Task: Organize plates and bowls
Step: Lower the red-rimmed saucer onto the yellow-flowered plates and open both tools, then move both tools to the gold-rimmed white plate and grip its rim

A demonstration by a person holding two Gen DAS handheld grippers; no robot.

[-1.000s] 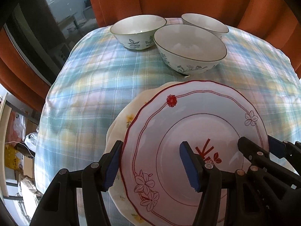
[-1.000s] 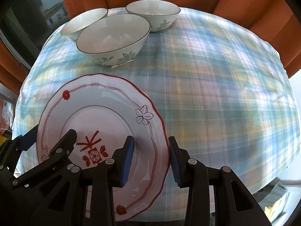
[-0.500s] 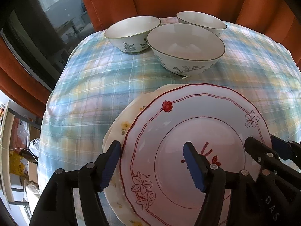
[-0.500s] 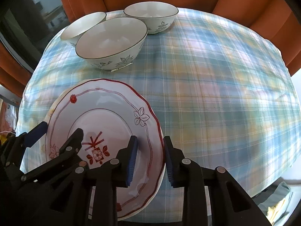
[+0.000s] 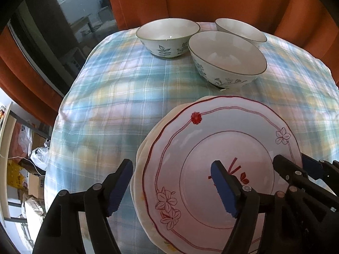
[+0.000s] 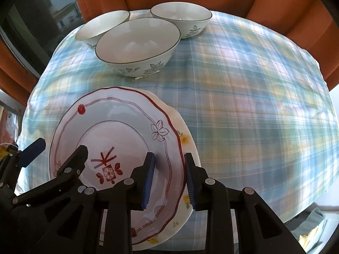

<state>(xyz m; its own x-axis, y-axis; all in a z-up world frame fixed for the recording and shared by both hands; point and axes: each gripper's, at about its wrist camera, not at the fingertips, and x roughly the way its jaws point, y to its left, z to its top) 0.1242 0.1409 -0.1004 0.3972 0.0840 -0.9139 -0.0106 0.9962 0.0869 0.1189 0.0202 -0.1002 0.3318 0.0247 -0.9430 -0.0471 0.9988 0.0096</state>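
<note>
Plaid tablecloth [image 6: 243, 89], orange curtain behind. Both grippers are pointing steeply down over the red-rimmed plate [image 5: 222, 158], lower frame, stacked on a yellow-flowered plate [image 6: 186, 139] seen clearly only from the right wrist. Left gripper [image 5: 172, 187] is opening wide, pads clear of the rim. Right gripper [image 6: 169, 180] is opening narrowly, rim between its pads, contact unclear. Three bowls [image 5: 226, 59] are sitting at upper frame.

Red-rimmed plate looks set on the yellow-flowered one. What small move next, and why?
Probably lift both grippers clear. The red-rimmed plate lies on the yellow-flowered plate; the left gripper and right gripper are opening, their fingers still straddling its rim.
</note>
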